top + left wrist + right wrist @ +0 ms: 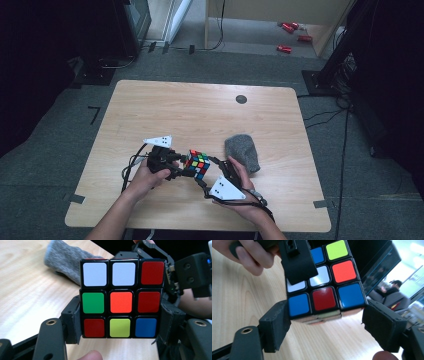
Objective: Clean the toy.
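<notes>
Gripping the puzzle cube [120,298] by its two side faces, the left hand-held gripper [176,166] has its pads clamped tight and holds it just above the bench [200,107], near the front edge at centre. Right hand-held gripper [325,326]: jaws apart, straddling the cube's bottom layer; the left pad sits against the blue corner, the right pad stands clear. Grey cloth [242,151]: lying on the bench just right of the cube, beyond the right hand. Step in hand, as judged: lining up for a layer turn. Next move calls for closing squarely on that one layer, then twisting while the left hand-held gripper braces.
</notes>
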Tool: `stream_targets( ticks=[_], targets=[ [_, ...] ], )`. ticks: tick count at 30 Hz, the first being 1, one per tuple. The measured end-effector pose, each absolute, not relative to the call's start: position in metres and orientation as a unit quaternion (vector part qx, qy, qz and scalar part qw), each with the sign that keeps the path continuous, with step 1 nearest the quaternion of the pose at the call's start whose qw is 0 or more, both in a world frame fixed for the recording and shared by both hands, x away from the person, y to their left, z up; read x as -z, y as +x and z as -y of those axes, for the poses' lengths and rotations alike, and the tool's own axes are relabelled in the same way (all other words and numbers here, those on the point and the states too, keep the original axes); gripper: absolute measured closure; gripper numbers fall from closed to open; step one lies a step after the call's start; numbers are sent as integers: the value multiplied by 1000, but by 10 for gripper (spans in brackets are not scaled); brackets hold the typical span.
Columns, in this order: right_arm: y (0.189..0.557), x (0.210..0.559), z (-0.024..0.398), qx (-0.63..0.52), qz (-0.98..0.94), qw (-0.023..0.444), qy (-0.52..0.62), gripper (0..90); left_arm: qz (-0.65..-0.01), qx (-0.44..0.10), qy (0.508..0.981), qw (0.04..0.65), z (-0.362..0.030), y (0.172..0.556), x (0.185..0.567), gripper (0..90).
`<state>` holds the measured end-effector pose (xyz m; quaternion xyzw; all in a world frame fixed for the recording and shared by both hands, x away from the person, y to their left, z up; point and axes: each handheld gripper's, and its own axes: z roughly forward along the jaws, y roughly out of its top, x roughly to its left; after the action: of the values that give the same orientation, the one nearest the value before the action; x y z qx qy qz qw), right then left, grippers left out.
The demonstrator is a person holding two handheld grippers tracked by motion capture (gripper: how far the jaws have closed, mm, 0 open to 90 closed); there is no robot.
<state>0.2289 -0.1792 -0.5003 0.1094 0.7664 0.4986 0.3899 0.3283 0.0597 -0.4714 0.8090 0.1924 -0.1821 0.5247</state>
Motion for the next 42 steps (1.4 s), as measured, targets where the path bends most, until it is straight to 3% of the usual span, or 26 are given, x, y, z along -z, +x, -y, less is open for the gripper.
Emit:
stream_targets(
  ticks=[5,10,18,26,32,36,42],
  targets=[
    [225,499,179,-491,-758,421,87,323,-199,197,800,531,-58,327,470,339],
    [223,496,180,-496,-766,401,83,346,-190,188,800,537,-58,325,468,294],
    [234,493,200,-500,-764,382,141,347,-205,89,768,600,-75,321,456,210],
    [243,479,229,-543,-740,319,236,347,-206,-67,808,548,-66,307,460,171],
    [242,463,231,-571,-729,232,296,346,-169,-217,813,513,-49,285,464,169],
    [240,456,228,-582,-720,184,331,346,-149,-250,818,497,-40,278,468,165],
    [237,453,217,-578,-719,149,357,346,-111,-279,824,481,-28,266,472,165]
  ],
)
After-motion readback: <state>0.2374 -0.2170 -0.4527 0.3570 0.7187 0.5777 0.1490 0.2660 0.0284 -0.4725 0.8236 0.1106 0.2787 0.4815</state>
